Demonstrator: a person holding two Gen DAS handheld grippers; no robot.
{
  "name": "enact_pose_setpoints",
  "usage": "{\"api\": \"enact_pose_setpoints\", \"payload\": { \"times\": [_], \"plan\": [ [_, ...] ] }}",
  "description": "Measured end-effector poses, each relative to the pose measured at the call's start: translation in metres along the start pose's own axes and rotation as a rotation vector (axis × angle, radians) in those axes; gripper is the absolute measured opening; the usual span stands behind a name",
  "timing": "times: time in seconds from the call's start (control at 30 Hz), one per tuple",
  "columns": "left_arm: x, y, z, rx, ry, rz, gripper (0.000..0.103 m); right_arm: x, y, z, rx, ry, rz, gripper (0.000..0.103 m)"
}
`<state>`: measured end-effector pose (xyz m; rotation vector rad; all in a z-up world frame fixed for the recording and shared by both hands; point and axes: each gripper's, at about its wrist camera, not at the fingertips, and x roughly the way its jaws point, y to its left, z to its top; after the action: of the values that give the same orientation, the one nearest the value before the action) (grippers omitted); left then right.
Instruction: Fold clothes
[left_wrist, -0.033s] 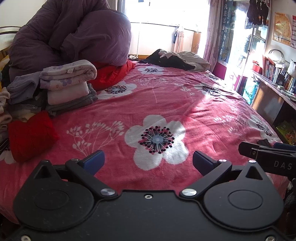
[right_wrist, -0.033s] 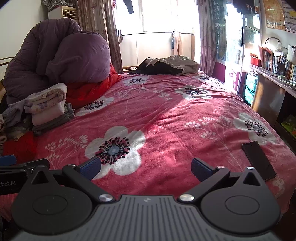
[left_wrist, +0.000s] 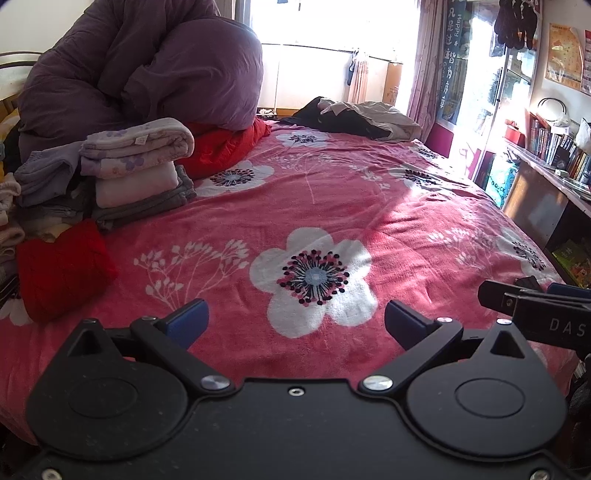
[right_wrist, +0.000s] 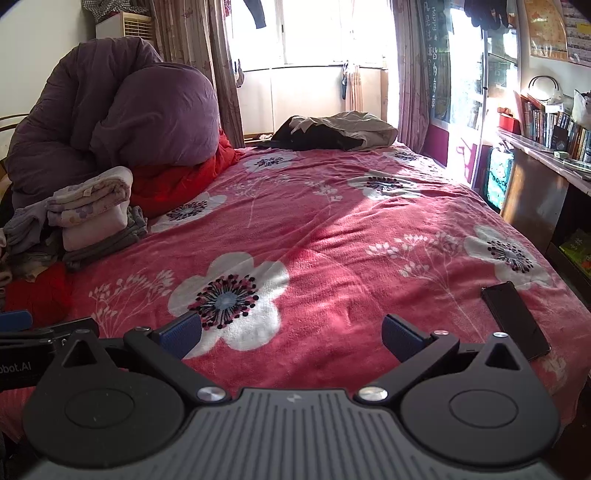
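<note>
Right now both claws hang over the near edge of the bed (left_wrist: 388, 206), side by side and pointing along it toward the window. Left claw (left_wrist: 295, 323) has its jaws spread wide with nothing between them but the pink flowered blanket (left_wrist: 229, 221) below. Right claw (right_wrist: 291, 334) is spread just as wide and grips nothing either; its dark body shows at the right edge of the left wrist view.

Clothes to fold lie at the far end of the bed: a crumpled heap of dark and beige garments (right_wrist: 340, 131) under the window, well apart from both claws, with a long stretch of bare blanket between. On the left side of the bed sits a stack of folded clothes (left_wrist: 136, 166), pale lilac and cream on top, grey beneath, and a folded red garment (left_wrist: 62, 269) lies nearer, just beside the stack. Behind the stack a big purple duvet (left_wrist: 147, 70) is bundled up on top of red bedding (left_wrist: 225, 147).

A dark phone (right_wrist: 515, 319) lies flat on the blanket near the right edge of the bed, just beyond the right claw's right finger. Along the right wall runs a shelf of books (right_wrist: 554, 129) with a wooden cabinet (right_wrist: 532, 192) under it. Sunlight from the window washes out the far right part of the blanket
</note>
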<state>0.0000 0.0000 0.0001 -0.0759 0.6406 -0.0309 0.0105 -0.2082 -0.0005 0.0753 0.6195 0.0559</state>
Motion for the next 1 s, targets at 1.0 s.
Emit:
{"api": "enact_pose_setpoints", "payload": {
  "times": [1.0],
  "plan": [
    [0.004,0.008,-0.003,-0.053,0.008,-0.025,0.103,0.008,0.009,-0.01,-0.065,0.063,-0.02,0.103]
  ]
}}
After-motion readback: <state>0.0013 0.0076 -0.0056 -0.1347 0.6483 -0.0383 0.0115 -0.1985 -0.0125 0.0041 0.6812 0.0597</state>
